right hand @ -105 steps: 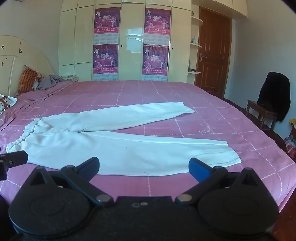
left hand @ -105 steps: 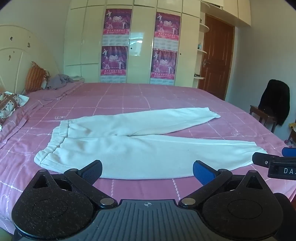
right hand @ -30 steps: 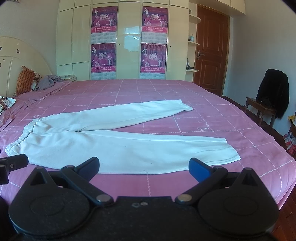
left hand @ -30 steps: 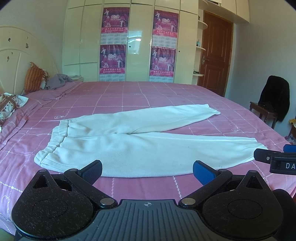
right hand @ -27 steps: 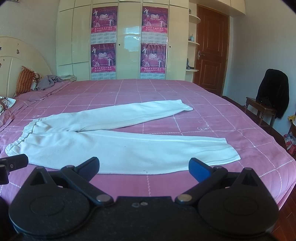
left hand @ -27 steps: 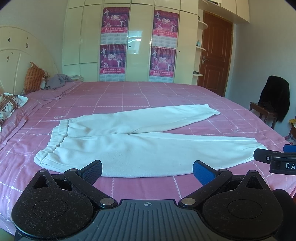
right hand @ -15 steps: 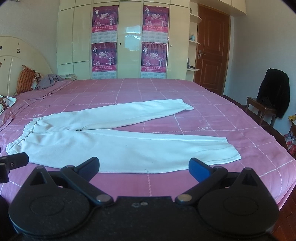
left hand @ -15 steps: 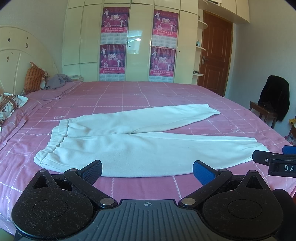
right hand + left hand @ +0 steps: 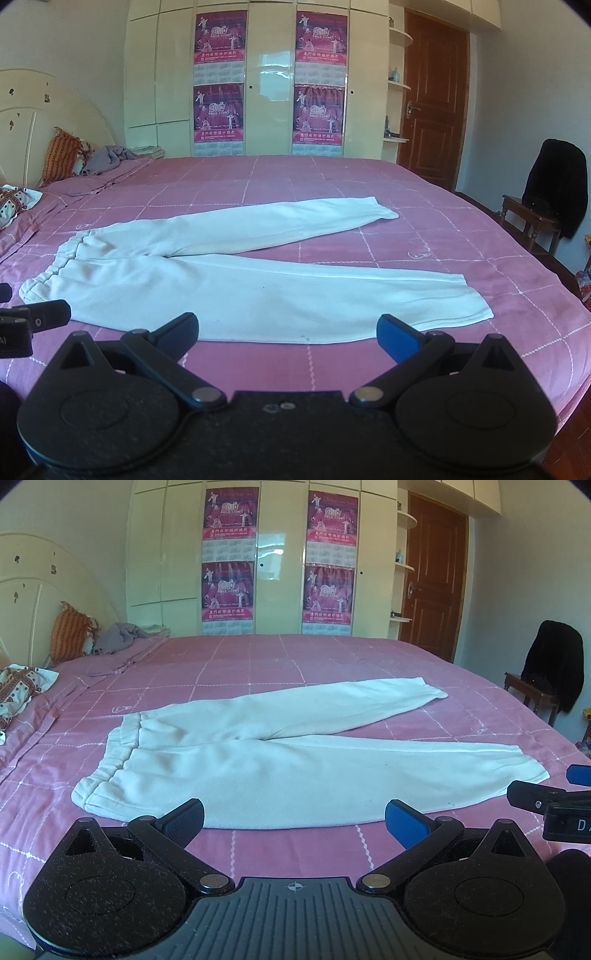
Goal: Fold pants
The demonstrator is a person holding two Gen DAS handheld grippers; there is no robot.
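Both tools wide and empty: left tool [image 9: 294,821], right tool [image 9: 287,333]. White pants [image 9: 280,760] flat on the bed [image 9: 332,657]; pinch near waistband and cuff together.

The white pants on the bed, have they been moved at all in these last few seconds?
No. The white pants lie spread flat on the pink bedspread as before, both legs across the same grid lines; only the camera shifted slightly.

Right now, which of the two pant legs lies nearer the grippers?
The lower, straighter leg, running along the bed's near edge to the cuff on the right. The other leg angles away toward the wardrobe.
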